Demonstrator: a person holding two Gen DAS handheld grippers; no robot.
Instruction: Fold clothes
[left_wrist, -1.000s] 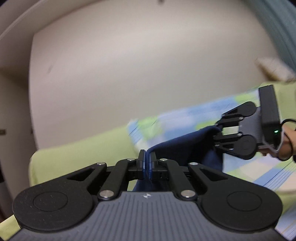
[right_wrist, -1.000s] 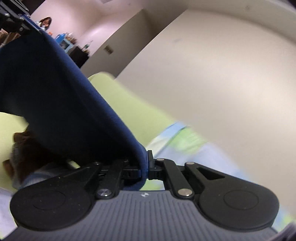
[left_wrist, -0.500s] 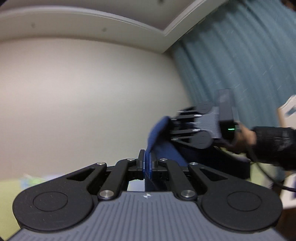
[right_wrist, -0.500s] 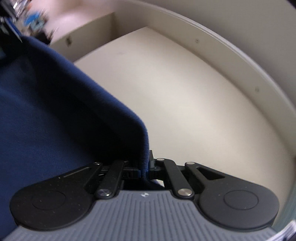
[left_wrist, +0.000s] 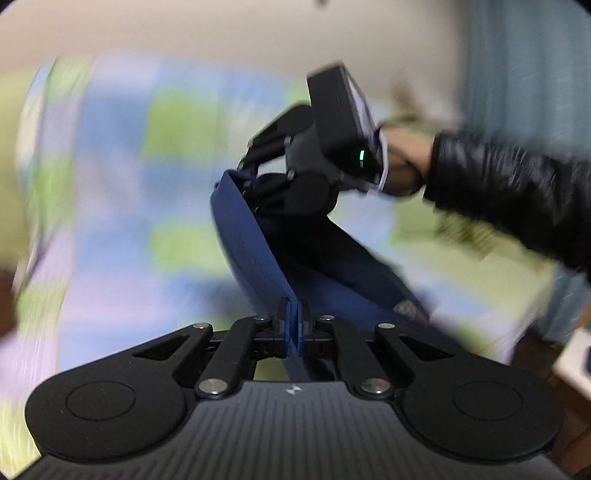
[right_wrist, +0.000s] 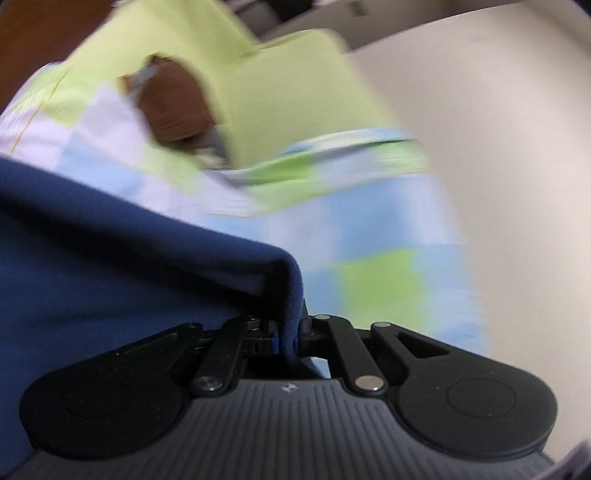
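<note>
A dark blue garment (left_wrist: 258, 251) hangs stretched between both grippers above a checked bedspread (left_wrist: 110, 184). My left gripper (left_wrist: 294, 321) is shut on one edge of it, the fabric pinched between the blue pads. In the left wrist view the right gripper (left_wrist: 245, 177) holds the far corner higher up. In the right wrist view the right gripper (right_wrist: 290, 332) has a fold of the garment (right_wrist: 110, 258) between its pads; its jaws are opening, and the cloth still sits pinched there. Both views are motion-blurred.
A person's hand in a black sleeve (left_wrist: 517, 192) holds the right gripper. A teal curtain (left_wrist: 535, 74) hangs at the right. A green pillow (right_wrist: 280, 85) and something brown (right_wrist: 173, 107) lie at the bed's head, with a pale wall (right_wrist: 498, 129) beside it.
Both grippers swung down from facing wall and ceiling toward the bed, carrying the garment. The fold in the right gripper looks looser and thicker than before.
</note>
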